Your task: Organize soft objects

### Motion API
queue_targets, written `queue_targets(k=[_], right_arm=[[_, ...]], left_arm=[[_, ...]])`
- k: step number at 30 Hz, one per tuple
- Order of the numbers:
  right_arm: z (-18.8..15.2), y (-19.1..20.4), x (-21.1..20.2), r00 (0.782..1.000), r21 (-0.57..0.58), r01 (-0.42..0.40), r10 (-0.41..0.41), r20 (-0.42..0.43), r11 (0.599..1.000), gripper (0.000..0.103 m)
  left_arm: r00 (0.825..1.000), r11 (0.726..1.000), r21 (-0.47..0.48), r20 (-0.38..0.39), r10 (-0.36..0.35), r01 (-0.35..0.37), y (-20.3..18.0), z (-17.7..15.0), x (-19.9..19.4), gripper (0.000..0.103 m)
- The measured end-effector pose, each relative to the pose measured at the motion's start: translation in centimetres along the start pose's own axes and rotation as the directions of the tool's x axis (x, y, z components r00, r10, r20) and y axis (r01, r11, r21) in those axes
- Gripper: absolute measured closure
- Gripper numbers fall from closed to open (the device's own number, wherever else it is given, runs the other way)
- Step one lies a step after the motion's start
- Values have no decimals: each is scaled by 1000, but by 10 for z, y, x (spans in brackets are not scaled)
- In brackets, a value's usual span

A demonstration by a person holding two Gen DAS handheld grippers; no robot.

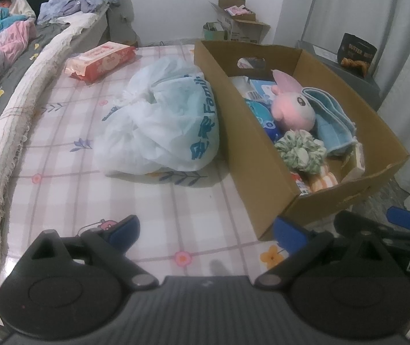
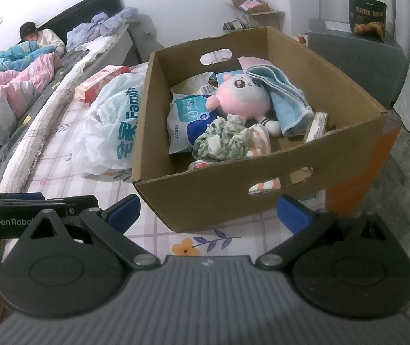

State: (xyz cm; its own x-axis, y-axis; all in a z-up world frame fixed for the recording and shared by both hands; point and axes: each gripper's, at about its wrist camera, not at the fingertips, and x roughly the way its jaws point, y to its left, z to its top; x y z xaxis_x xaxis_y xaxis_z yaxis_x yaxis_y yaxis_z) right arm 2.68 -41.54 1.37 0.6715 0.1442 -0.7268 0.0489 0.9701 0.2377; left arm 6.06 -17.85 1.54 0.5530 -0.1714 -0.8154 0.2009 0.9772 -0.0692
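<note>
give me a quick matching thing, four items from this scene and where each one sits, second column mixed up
Items:
1. plush
2. plastic bag
3. wipes pack
4. bread bag

Places:
a. on the grey unit by the curtain
b. inside the box
c. on the checked mat, against the box's side
d. on the mat, beyond the plastic bag, beside the bed

Pairs: 1-b, 2-c, 3-d, 4-a

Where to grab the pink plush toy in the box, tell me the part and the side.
Probably the pink plush toy by its round head, coming straight down from above: it lies on top of the pile, the cardboard box walls block the sides, and the blue towel covers its right.
</note>
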Motion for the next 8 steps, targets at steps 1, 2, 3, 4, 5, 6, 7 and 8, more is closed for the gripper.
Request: queue_targets(k=[1, 2, 3, 4, 5, 6, 7, 8], right_arm=[[0, 0, 0, 1000, 0, 0, 0, 0, 1000, 1], [0, 0, 0, 1000, 0, 1, -1, 1, 1000, 1], [0, 0, 0, 1000, -1, 1, -1, 1, 1000, 1], [0, -1, 0, 1000, 0, 1, -1, 1, 1000, 1], [1, 0, 0, 1000, 0, 0, 0, 0, 1000, 1], [1, 0, 1, 1000, -1, 0, 0, 0, 1000, 1], [0, -1, 0, 1000, 0, 0, 0, 0, 1000, 1], [-1, -2, 0, 1000, 1, 1, -1, -1, 1000, 1]], left_arm=[[1000, 1000, 0, 0, 0, 0, 0, 0, 0, 3], [1000, 1000, 0, 0, -1, 1, 0, 0, 0, 3], [1000, 1000, 1, -1, -2, 2, 0, 0, 0, 3], [1000, 1000, 1, -1, -3, 3, 0, 0, 0, 3], [1000, 1000, 1, -1, -4, 4, 0, 0, 0, 3], [1000, 1000, 2, -2, -5, 5, -1, -1, 1, 3], [1000, 1000, 3, -4, -6, 6, -1, 0, 1, 3], [1000, 1000, 4, -5, -7, 7, -1, 0, 1, 3]])
